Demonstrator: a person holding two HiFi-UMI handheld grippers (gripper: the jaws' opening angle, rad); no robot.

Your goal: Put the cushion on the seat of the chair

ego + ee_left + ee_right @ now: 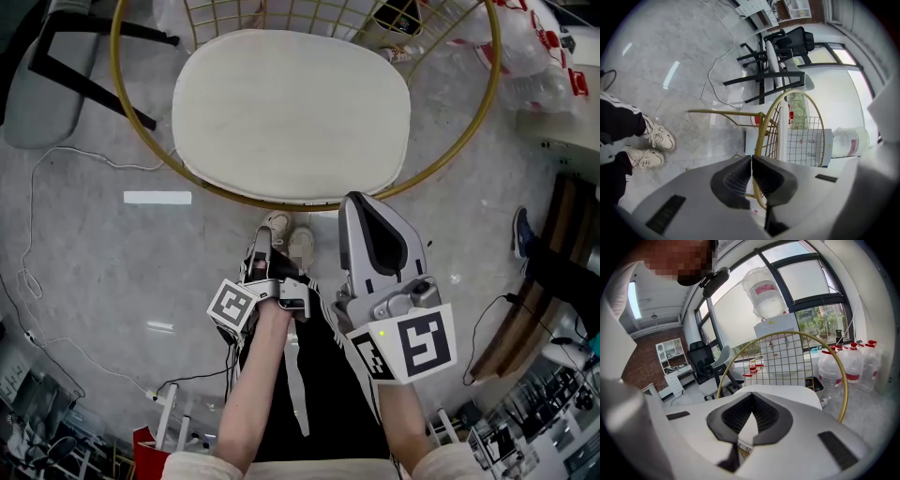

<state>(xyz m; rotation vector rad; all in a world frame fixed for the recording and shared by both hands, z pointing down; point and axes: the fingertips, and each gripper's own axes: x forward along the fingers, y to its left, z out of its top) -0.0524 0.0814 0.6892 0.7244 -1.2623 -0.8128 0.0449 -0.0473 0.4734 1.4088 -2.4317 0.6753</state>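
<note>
The white cushion (291, 103) lies flat on the seat of the gold wire chair (281, 202), filling the ring. My left gripper (260, 251) hangs in front of the chair over the person's shoes, jaws shut with nothing between them. My right gripper (354, 199) sits just short of the seat's front edge, also shut and empty. In the left gripper view the closed left gripper (751, 158) points past the chair's gold frame (761, 131). Looking along the right gripper (751, 395), the cushion (797, 392) shows right behind the jaws, under the wire back (787, 333).
A grey office chair (47, 84) stands at the far left, and water bottles (544, 47) cluster at the far right. A thin cable (56, 159) runs over the grey floor. The person's white shoes (300, 242) are just before the chair. A dark bench (534, 300) is at the right.
</note>
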